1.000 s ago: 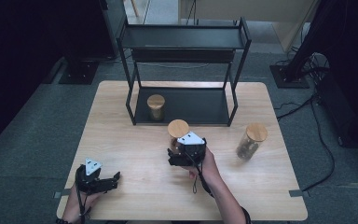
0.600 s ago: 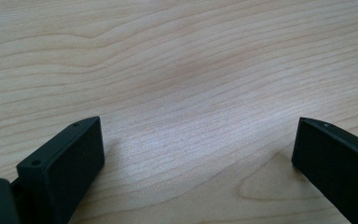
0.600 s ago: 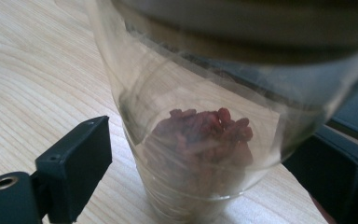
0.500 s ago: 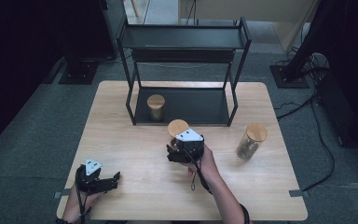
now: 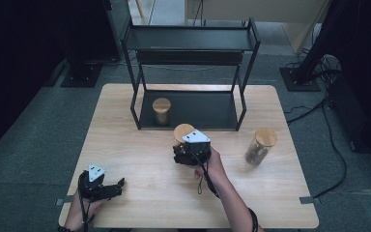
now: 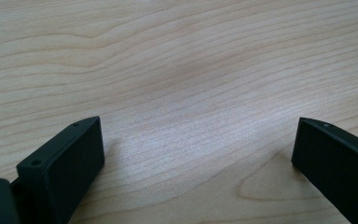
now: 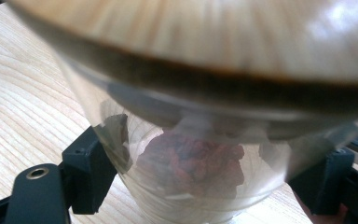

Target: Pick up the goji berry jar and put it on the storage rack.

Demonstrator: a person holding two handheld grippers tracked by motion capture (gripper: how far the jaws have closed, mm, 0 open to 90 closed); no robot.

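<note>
A glass jar (image 5: pixel 183 132) with a round wooden lid stands mid-table, just in front of the black rack. In the right gripper view the jar (image 7: pixel 200 154) looms close, with reddish dried contents inside. My right gripper (image 5: pixel 182 147) reaches it from the near side; its two jaws press the glass on either side, so my right gripper (image 7: pixel 209 186) is shut on it. Near the front left edge my left gripper (image 5: pixel 117 186) lies low over the table. My left gripper (image 6: pixel 196 158) is open, with bare wood between its jaws.
A black two-tier rack (image 5: pixel 188 46) stands at the table's far side, with a small wooden-lidded jar (image 5: pixel 162 110) on its lower shelf. Another lidded jar (image 5: pixel 260 146) with dark contents stands at the right. The wooden table (image 5: pixel 140 154) meets grey floor all round.
My right gripper has moved slightly forward onto the jar in front of the rack. The left gripper has stayed where it was.
</note>
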